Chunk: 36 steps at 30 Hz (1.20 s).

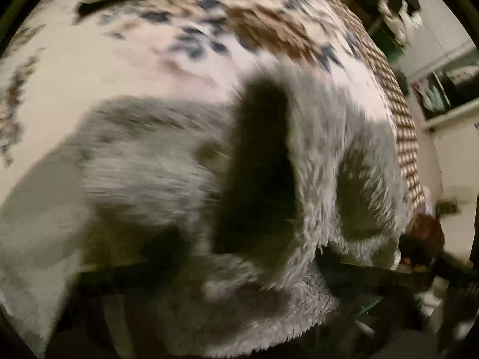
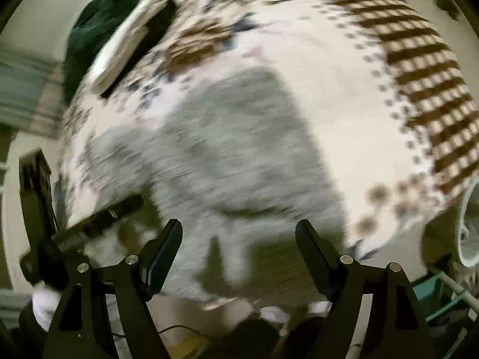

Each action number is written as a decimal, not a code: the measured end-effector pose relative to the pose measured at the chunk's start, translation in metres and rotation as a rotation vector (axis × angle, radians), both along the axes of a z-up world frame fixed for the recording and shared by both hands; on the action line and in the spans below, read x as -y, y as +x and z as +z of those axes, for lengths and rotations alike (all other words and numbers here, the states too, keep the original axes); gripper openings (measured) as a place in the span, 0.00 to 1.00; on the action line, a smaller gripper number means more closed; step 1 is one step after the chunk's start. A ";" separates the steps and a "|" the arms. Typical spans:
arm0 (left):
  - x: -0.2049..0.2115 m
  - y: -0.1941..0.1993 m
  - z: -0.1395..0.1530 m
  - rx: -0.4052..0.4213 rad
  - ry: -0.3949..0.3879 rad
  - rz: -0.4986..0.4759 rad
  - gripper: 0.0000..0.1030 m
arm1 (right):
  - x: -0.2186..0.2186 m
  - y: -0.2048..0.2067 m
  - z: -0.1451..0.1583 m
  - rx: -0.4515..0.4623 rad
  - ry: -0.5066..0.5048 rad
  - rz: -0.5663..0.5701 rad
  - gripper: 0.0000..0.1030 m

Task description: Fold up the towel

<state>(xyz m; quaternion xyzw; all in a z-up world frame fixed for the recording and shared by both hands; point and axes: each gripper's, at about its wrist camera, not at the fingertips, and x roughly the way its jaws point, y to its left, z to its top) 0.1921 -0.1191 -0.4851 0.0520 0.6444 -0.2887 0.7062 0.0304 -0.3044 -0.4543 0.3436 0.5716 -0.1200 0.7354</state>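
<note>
The bed has a spotty cover and fills the space under both tools. The grey towel lies flat on it, just ahead of the right gripper. That gripper's jaws stand wide with nothing in them, maybe ready to take an edge. The left gripper is pinched on a fluffy towel fold, which bunches right up against its camera.

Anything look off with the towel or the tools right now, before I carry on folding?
Yes: the grey towel lies rumpled and skewed on the patterned bedspread, not squared up. In the left wrist view it bunches up right against the lens, forming a dark hollow and hiding the left tool. The right tool stands open and empty above the towel. Both views are motion-blurred.
</note>
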 end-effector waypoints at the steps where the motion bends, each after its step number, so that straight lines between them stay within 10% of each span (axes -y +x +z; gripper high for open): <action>1: -0.001 -0.001 -0.003 -0.014 -0.006 0.001 0.07 | 0.006 -0.001 -0.001 -0.001 -0.002 -0.009 0.78; 10: -0.101 -0.015 0.052 -0.061 -0.145 0.238 0.04 | 0.029 -0.008 0.008 -0.005 0.002 -0.049 0.78; 18: -0.135 -0.023 0.027 -0.222 -0.126 0.334 0.08 | 0.001 0.036 0.022 -0.038 -0.030 0.058 0.78; 22: -0.144 -0.023 0.050 -0.169 -0.188 0.407 0.47 | -0.018 0.056 0.031 -0.041 -0.055 0.130 0.78; 25: -0.138 -0.003 0.049 -0.148 -0.229 0.442 0.54 | -0.023 0.059 0.025 -0.054 -0.034 0.118 0.78; 36: -0.035 0.071 0.021 -0.052 -0.076 0.121 0.53 | -0.037 -0.045 0.003 -0.093 0.310 -0.396 0.77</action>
